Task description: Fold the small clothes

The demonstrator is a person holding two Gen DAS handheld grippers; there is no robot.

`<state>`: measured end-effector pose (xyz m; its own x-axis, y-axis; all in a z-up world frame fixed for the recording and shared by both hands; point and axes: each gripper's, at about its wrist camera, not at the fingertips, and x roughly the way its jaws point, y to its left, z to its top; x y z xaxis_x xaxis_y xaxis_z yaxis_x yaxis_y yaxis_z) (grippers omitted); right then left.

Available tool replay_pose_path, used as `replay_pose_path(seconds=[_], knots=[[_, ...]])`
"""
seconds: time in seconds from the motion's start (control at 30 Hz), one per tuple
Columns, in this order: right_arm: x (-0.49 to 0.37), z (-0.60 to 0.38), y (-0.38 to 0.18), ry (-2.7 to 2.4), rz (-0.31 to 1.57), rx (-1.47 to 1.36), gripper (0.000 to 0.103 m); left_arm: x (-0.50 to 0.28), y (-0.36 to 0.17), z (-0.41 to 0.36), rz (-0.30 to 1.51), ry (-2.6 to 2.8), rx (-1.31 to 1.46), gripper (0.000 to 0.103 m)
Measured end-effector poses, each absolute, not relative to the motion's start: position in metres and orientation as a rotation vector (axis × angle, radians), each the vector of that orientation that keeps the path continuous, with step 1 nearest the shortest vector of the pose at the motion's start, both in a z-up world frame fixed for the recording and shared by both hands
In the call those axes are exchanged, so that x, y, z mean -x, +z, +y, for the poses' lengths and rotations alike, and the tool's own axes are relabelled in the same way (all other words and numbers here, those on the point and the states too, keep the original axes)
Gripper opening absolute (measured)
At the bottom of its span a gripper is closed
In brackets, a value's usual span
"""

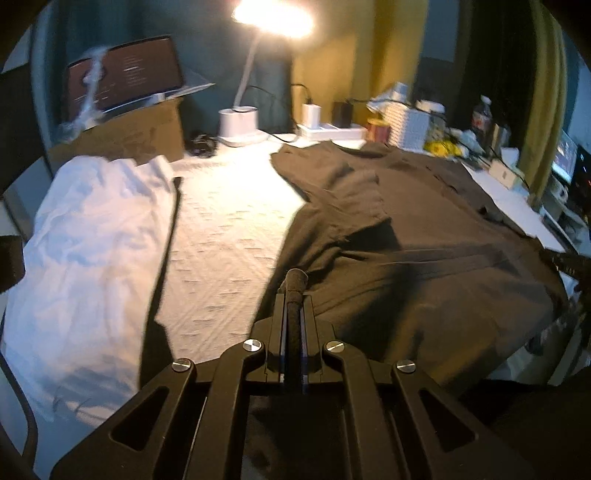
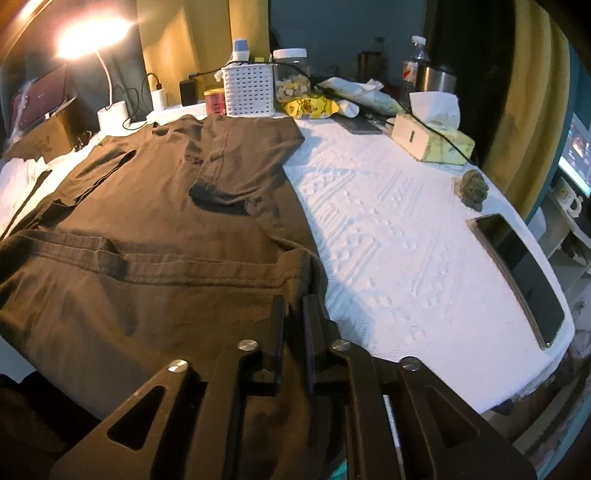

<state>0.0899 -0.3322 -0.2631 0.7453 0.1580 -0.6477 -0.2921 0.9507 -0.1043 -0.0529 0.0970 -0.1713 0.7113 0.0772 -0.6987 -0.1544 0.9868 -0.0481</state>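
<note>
A white textured cloth point(image 2: 388, 221) covers the table, lit warmly by a desk lamp point(image 1: 273, 16) at 12 o'clock in the left wrist view. A dark brown T-shirt point(image 2: 155, 206) lies spread flat across the middle of the table, its sleeves folded inward over the body and its hem toward the near edge. At 9 o'clock in the left view a crumpled white garment point(image 1: 92, 240) rests beside it, apart from the shirt, with a laptop point(image 1: 125, 74) propped on a cardboard box point(image 1: 129, 133) behind.

The left gripper point(image 1: 294, 280) has its fingers pressed together on a pinch of the T-shirt's near left edge. The right gripper point(image 2: 294, 306) has its fingers narrowly apart with the shirt's near right hem corner bunched between them.

Along the far edge, around 12 to 1 o'clock in the right view, stand a white perforated basket point(image 2: 250, 90), a clear jar point(image 2: 291, 75), a tissue box point(image 2: 432, 142) and bottles point(image 2: 415, 62). A phone point(image 2: 524, 273) lies at 3 o'clock near the table's rim.
</note>
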Motion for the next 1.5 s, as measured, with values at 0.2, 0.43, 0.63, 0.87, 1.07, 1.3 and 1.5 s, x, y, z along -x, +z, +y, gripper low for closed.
replay_pose_path(seconds=[0.2,0.43,0.63,0.87,1.07,1.3,1.5], knots=[[-0.100,-0.319,-0.268,0.292,0.700,0.252,0.045,0.066,-0.171,0.110,0.769,0.178,0.138,0.004],[-0.110,-0.316,-0.271,0.308,0.691,0.247,0.038,0.071,-0.175,0.112,0.777,0.192,0.158,0.004],[-0.103,-0.317,-0.260,0.304,0.675,0.251,0.006,0.069,-0.167,0.113,0.743,0.188,0.154,0.004],[-0.085,-0.325,-0.220,0.304,0.571,0.200,0.005,0.060,-0.154,0.112,0.706,0.185,0.111,0.004],[-0.081,-0.325,-0.197,0.285,0.518,0.192,0.005,0.046,-0.145,0.115,0.672,0.174,0.099,0.004],[-0.089,-0.328,-0.184,0.257,0.493,0.168,0.005,0.024,-0.130,0.119,0.641,0.156,0.075,0.004],[-0.100,-0.327,-0.174,0.245,0.475,0.158,0.005,0.007,-0.121,0.119,0.623,0.143,0.056,0.004]])
